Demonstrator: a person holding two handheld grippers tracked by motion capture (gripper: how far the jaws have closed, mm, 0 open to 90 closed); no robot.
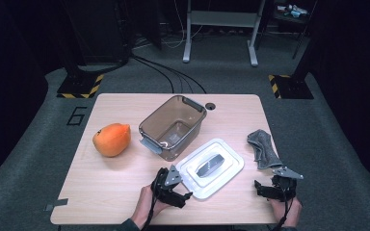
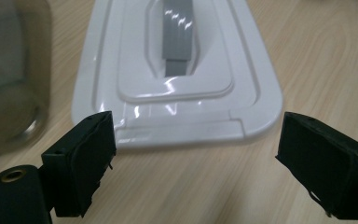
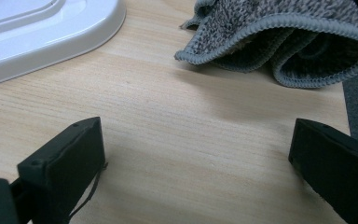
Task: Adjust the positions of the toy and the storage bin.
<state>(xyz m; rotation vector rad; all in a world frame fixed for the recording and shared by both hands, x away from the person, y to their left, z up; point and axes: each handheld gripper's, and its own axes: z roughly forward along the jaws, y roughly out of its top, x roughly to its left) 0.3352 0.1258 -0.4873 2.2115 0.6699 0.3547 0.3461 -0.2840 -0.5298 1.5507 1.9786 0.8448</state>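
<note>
The white lid point(image 2: 177, 79) lies flat on the desk point(image 1: 115, 178) just ahead of the left hand-held gripper point(image 2: 196, 154), its long axis running away from the gaping, empty jaws. The right hand-held gripper point(image 3: 198, 163), also open, sits farther from it.

An orange papaya point(image 1: 112, 140) lies on the left of the bench point(image 1: 125, 192). A grey cloth point(image 1: 263, 149) lies crumpled near its right edge.
</note>
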